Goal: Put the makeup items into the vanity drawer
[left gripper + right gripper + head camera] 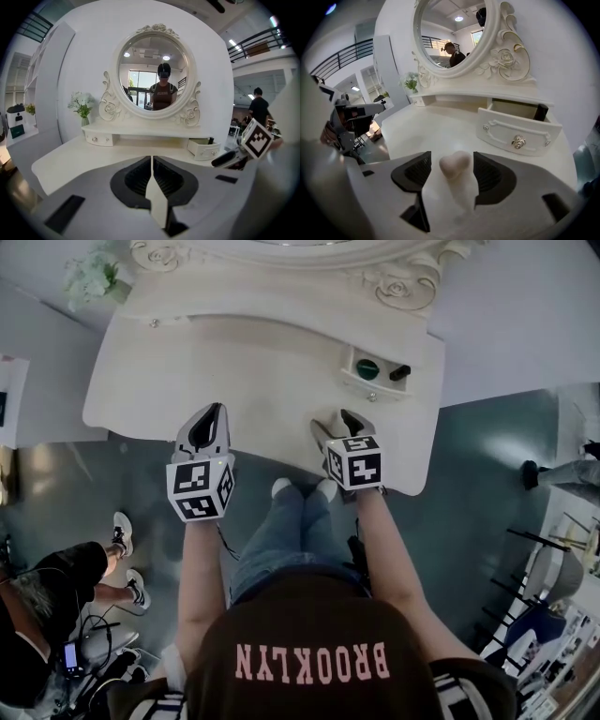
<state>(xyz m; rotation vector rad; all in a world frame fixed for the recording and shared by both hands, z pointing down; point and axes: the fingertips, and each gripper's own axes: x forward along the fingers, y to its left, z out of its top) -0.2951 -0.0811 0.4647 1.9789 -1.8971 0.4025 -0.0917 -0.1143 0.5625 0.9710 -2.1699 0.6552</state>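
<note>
The white vanity top (234, 362) is bare. Its small right drawer (373, 385) stands pulled out, with a green round item (367, 368) and a black item (400, 372) inside. My left gripper (211, 418) hovers over the table's front edge; in the left gripper view (151, 161) its jaws meet in a thin line with nothing between them. My right gripper (339, 423) hangs in front of the drawer (518, 136), jaws apart. A pale pinkish rounded lump (455, 164) shows between its jaws in the right gripper view; I cannot tell what it is.
A second small drawer (98, 138) at the left of the shelf is closed. A vase of flowers (83, 105) stands at the far left by the oval mirror (152, 70). A seated person (56, 587) is on the floor side at lower left.
</note>
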